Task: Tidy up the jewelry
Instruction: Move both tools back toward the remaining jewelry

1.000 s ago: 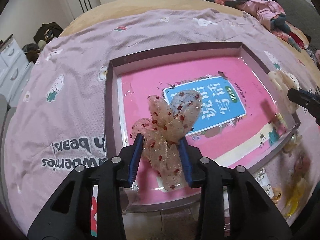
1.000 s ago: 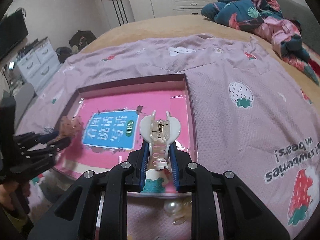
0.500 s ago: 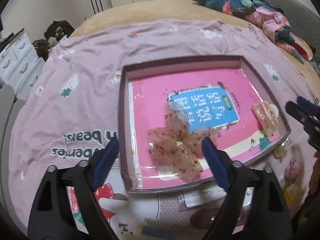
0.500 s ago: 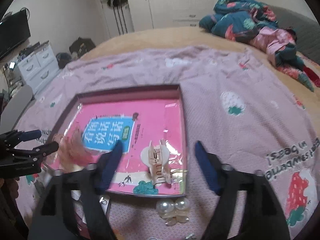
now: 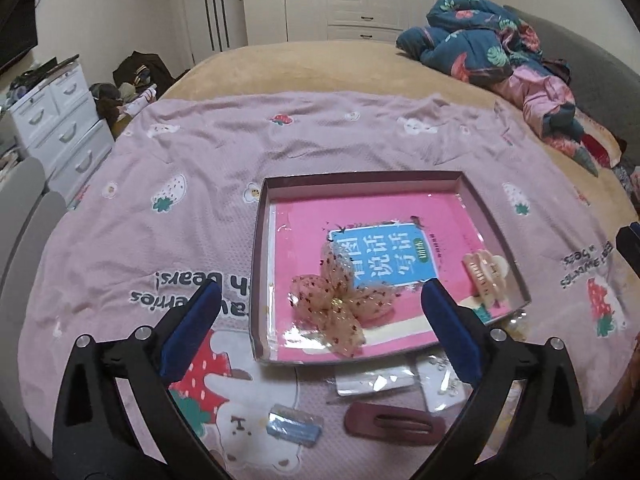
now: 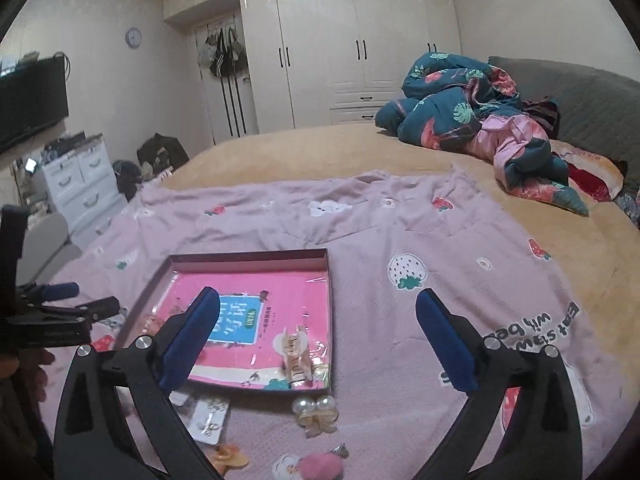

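A shallow pink-lined box [image 5: 258, 264] lies on the pink bedspread, also in the right wrist view [image 6: 329, 280]. A sheer peach bow with red dots [image 5: 340, 304] lies in its near left part. A cream claw clip [image 5: 484, 274] lies in its near right corner, seen too in the right wrist view [image 6: 296, 356]. My left gripper [image 5: 318, 328] is open and empty, raised above the box's near edge. My right gripper [image 6: 318, 336] is open and empty, raised over the box's right side.
Before the box lie a maroon hair clip [image 5: 394, 424], a blue clip [image 5: 294, 428] and clear earring packets [image 5: 376, 380]. A pearl clip [image 6: 316, 410], an earring card [image 6: 210, 420], a pink pompom [image 6: 320, 466] and an orange piece [image 6: 230, 456] lie near. Bundled quilts [image 6: 472, 120] sit far right.
Both grippers opened and let go: the bow and the claw clip now lie in the box. Both grippers have pulled back and up from it.
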The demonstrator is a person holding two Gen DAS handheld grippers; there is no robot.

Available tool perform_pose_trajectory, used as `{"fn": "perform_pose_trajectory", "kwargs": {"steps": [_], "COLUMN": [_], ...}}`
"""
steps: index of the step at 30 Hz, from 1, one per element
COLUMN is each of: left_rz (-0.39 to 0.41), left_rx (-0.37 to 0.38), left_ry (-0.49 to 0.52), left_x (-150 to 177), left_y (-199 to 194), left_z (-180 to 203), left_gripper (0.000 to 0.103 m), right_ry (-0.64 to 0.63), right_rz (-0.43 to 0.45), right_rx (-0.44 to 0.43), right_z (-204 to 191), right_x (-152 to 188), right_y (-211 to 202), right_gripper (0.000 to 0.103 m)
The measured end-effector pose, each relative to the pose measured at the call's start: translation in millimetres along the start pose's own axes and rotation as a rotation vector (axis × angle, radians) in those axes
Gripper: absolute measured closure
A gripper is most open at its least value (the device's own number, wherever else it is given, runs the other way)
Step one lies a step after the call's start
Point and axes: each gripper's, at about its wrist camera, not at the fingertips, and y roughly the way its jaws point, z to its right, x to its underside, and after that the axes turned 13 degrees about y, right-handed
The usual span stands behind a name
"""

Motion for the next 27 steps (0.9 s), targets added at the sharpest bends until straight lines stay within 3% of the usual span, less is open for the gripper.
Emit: {"fn": "perform_pose_trajectory", "kwargs": {"steps": [14,20,27], "left_rz": [0.060,0.089,0.116], "left_rx": [0.011,0.034,0.035], "left_ry": [0.000,-0.027,-0.045], "left_x": [29,45,71], "left_y": [-56,-77,-96], "left_z": [11,2,-19], "left_gripper": [0.009,0.009,0.009], "right_ry": [-0.073,-0.099,-0.095], "right_rz": [0.027,0.043,-0.005], "right_rx": [-0.045,-0.083,-0.103], "right_z": [-22,-40,-53], "right_x": [19,29,53], "right_y": [-72,-107,-123], "right_gripper": [0.004,0.004,0.004]}}
